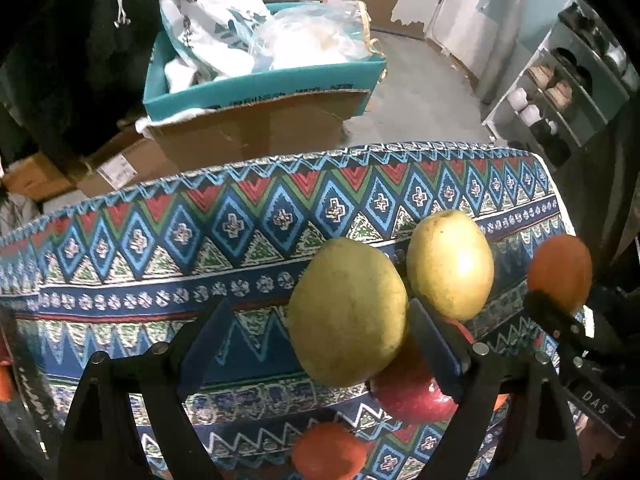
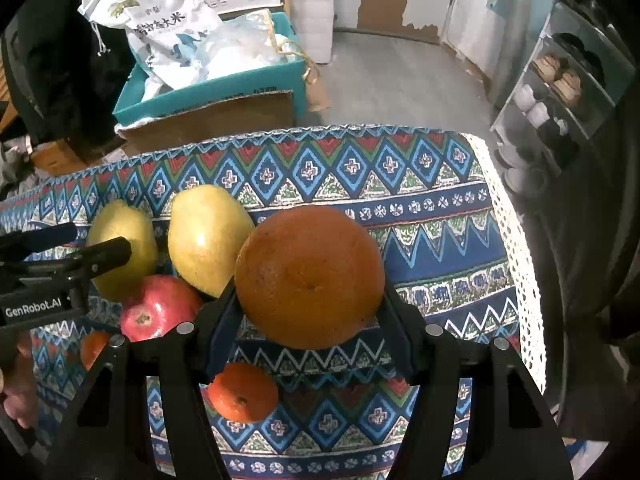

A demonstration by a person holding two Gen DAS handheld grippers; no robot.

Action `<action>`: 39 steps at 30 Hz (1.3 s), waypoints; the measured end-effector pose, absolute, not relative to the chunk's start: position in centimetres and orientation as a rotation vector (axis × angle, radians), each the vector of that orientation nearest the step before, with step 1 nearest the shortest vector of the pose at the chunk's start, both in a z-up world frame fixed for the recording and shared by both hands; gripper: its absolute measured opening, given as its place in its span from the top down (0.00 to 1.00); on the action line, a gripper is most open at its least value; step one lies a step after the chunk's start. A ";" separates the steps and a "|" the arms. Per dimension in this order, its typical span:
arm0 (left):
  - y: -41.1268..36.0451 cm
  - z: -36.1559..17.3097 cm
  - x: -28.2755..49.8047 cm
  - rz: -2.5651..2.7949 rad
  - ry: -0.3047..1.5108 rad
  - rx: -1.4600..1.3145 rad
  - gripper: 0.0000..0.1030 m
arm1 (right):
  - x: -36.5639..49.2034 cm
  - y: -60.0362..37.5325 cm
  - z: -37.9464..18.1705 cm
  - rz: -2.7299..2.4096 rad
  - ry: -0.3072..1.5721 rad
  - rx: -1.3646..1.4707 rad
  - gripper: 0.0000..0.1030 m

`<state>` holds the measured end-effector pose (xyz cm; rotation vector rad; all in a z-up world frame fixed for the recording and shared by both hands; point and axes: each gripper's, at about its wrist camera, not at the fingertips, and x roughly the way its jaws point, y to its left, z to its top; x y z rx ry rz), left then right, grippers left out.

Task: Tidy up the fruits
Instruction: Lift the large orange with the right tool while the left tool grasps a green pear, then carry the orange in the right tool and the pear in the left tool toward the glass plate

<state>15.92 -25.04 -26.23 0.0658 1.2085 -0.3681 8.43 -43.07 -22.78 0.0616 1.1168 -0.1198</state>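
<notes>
My right gripper (image 2: 310,312) is shut on a large orange (image 2: 310,276) and holds it above the patterned tablecloth (image 2: 440,240). My left gripper (image 1: 316,332) is open; a yellow-green pear (image 1: 348,312) sits between its fingers against the right finger, while the left finger stands clear of it. A second pear (image 1: 450,264) lies just right of it. A red apple (image 1: 412,396) lies below the first pear. A small orange (image 2: 242,398) lies under my right gripper. Another small orange (image 1: 328,454) lies near the front. The held orange also shows at the left wrist view's right edge (image 1: 560,272).
The table's far edge and lace-trimmed right edge (image 2: 520,264) drop to a grey floor. A teal box (image 1: 260,84) with bags sits on cardboard boxes behind the table. A shoe rack (image 2: 560,92) stands at the right.
</notes>
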 end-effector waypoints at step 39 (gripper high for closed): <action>-22.2 -24.2 14.2 -0.388 1.123 0.177 0.33 | 7.9 -42.1 -20.7 -0.145 1.061 0.053 0.38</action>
